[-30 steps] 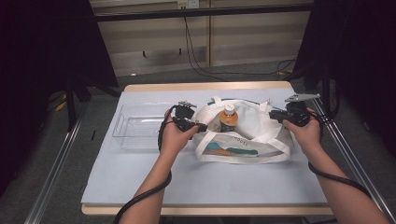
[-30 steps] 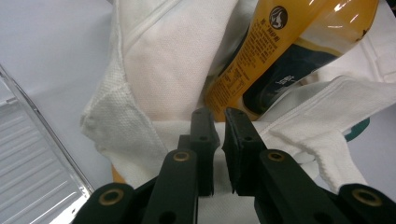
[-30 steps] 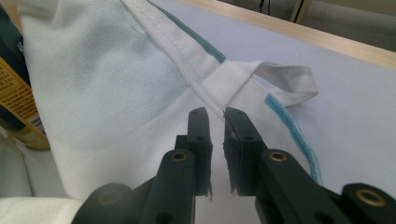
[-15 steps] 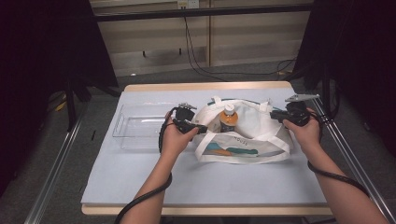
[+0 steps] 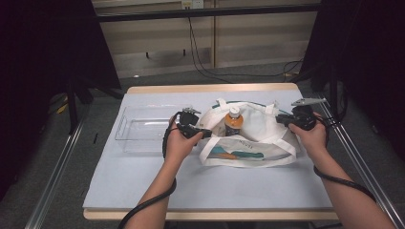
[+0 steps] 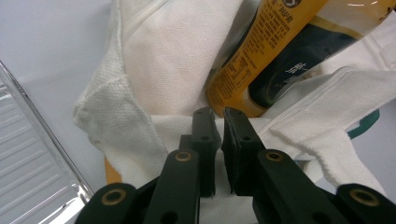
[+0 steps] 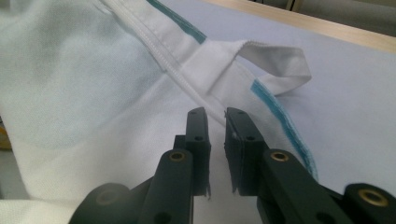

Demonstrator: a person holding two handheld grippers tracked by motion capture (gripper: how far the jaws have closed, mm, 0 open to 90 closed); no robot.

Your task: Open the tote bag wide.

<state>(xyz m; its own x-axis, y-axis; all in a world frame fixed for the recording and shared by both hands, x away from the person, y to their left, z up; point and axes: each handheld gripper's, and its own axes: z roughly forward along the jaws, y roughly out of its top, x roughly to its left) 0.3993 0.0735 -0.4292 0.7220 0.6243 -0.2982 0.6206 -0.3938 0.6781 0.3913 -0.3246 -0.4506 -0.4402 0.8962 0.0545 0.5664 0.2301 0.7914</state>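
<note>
A white tote bag [image 5: 260, 126] with a teal and orange print lies on the table right of centre, its mouth held wide. Inside it stands an orange-labelled bottle [image 5: 233, 122] with a white cap, leaning in close in the left gripper view [image 6: 261, 51]. My left gripper [image 5: 208, 133] is shut on the bag's left rim, the white fabric [image 6: 140, 79] pinched between its jaws [image 6: 218, 114]. On the opposite side, my right gripper [image 5: 279, 119] is shut on the stitched hem [image 7: 187, 74] at the right rim, just below a handle loop [image 7: 275, 67], with cloth between its jaws [image 7: 216, 114].
A clear plastic tray [image 5: 143, 128] sits left of the bag, close to my left hand. The pale blue table cover [image 5: 157, 181] stretches toward the near edge. Metal rails [image 5: 52, 191] run along both sides of the table, and cables trail from both grippers.
</note>
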